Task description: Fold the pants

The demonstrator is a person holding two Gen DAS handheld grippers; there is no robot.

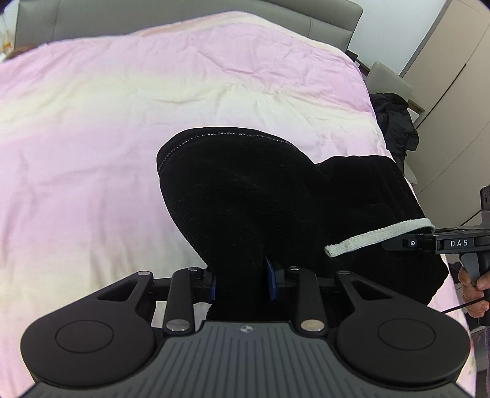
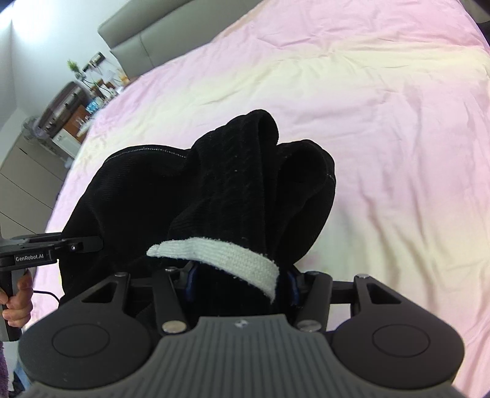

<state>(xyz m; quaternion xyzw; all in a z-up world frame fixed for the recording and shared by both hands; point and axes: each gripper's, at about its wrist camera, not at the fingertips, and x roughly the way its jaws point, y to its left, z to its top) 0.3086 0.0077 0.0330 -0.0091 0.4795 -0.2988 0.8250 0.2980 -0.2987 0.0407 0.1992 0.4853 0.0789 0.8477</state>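
1. Black ribbed corduroy pants (image 1: 245, 196) hang bunched above the pink and cream crumpled bed cover (image 1: 92, 137), gripped at two places and lifted clear of most of it.
2. At left, the left gripper (image 1: 242, 283) has its jaws closed narrowly on a thick fold of the dark cloth, blue pads (image 1: 271, 281) pressing both sides.
3. Between the two tools a pale grey woven waistband strip (image 2: 220, 260) curls out of the fabric.
4. At right, the right gripper (image 2: 242, 286) clamps the waistband end, jaws partly closed on the bundle; a hand (image 1: 473, 289) grips its handle.
5. Beyond the bed stand a grey padded headboard (image 1: 183, 21) and, at far right, beige wardrobe doors (image 1: 453, 91).
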